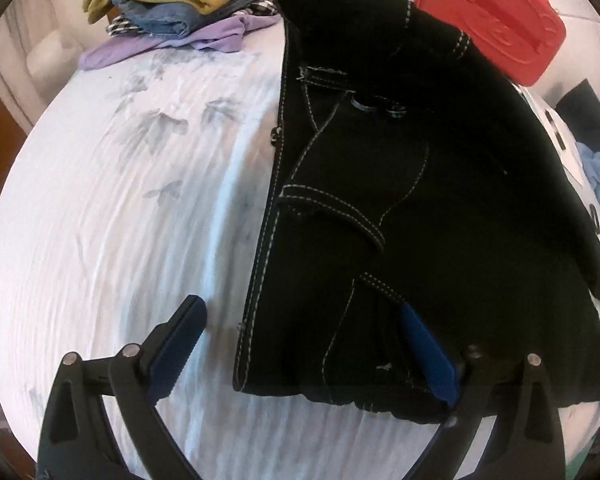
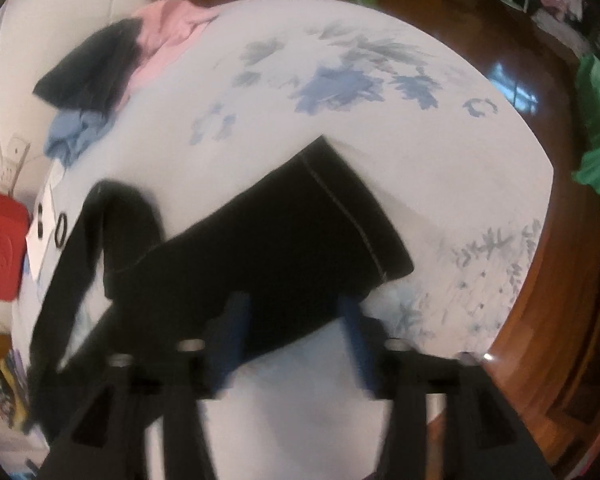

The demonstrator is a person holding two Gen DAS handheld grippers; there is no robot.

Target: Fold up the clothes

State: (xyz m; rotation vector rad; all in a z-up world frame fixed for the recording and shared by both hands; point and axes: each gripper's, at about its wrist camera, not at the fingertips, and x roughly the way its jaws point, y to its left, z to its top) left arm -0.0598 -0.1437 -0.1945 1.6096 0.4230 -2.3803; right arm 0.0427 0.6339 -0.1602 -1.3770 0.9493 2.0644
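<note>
Black jeans with white stitching [image 1: 400,200] lie on a white floral bedsheet [image 1: 120,220], waistband and belt loops toward me in the left wrist view. My left gripper [image 1: 300,320] is open, its fingers straddling the jeans' left edge near the waistband. In the right wrist view a black trouser leg [image 2: 300,240] with a stitched hem lies across the sheet [image 2: 380,120]. My right gripper [image 2: 296,308] is open, its blue-padded fingers on either side of the leg's near edge. The view is blurred.
A pile of folded clothes [image 1: 180,0] sits at the far left. A red plastic case [image 1: 496,16] lies at the far right. Pink, black and blue garments [image 2: 112,76] lie heaped at the bed's far corner. Dark wooden floor [image 2: 560,280] borders the bed.
</note>
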